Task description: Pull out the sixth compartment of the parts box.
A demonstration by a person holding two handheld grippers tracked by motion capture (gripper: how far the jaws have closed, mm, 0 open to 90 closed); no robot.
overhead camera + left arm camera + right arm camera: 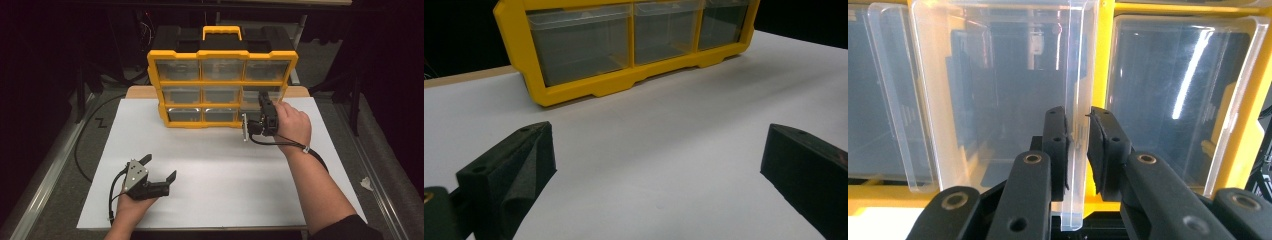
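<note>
A yellow organizer (222,54) with clear drawers and a black back stands at the far middle of the white table (210,165). My right gripper (263,112) is turned sideways at its right column. In the right gripper view, that gripper (1078,120) is shut on the thin front wall of a clear drawer (998,90), which stands out from the yellow frame (1104,60). The same drawer (252,95) sits in the middle row on the right. My left gripper (161,166) rests near the front left of the table, open and holding nothing (659,135). It faces the organizer's bottom row (589,90).
A wooden table edge (140,92) shows behind the white top. On the floor to the left lies a black cable (82,145). A small white scrap (366,183) lies on the floor to the right. Bare white surface lies between the two grippers.
</note>
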